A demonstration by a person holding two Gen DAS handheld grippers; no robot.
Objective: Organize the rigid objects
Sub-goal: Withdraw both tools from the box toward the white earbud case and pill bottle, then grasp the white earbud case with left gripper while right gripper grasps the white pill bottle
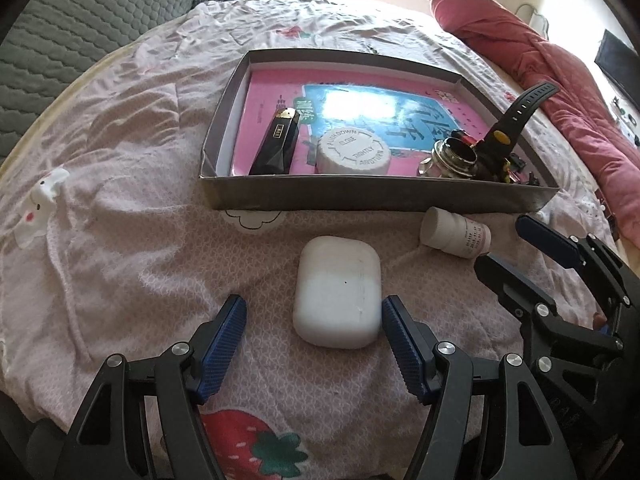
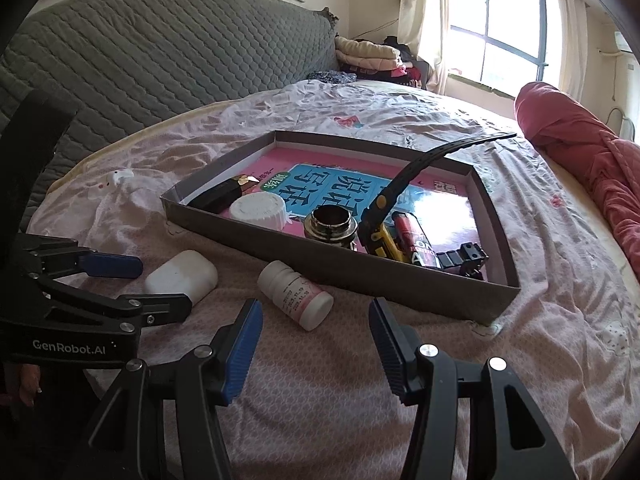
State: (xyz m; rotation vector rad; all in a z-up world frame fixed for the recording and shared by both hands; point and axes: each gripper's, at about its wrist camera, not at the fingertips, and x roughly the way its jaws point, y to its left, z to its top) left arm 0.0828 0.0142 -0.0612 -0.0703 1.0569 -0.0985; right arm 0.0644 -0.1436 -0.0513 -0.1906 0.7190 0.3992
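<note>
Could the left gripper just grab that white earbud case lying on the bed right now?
Probably yes. The left gripper is open and the white earbud case lies between its fingers, nothing on top of it. The small pill bottle and the right gripper sit off to the side, clear of the path.

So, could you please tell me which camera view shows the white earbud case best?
The left wrist view: the white earbud case lies whole and centred, between the open left gripper fingers. In the right wrist view it sits far left, partly hidden behind that gripper.
</note>
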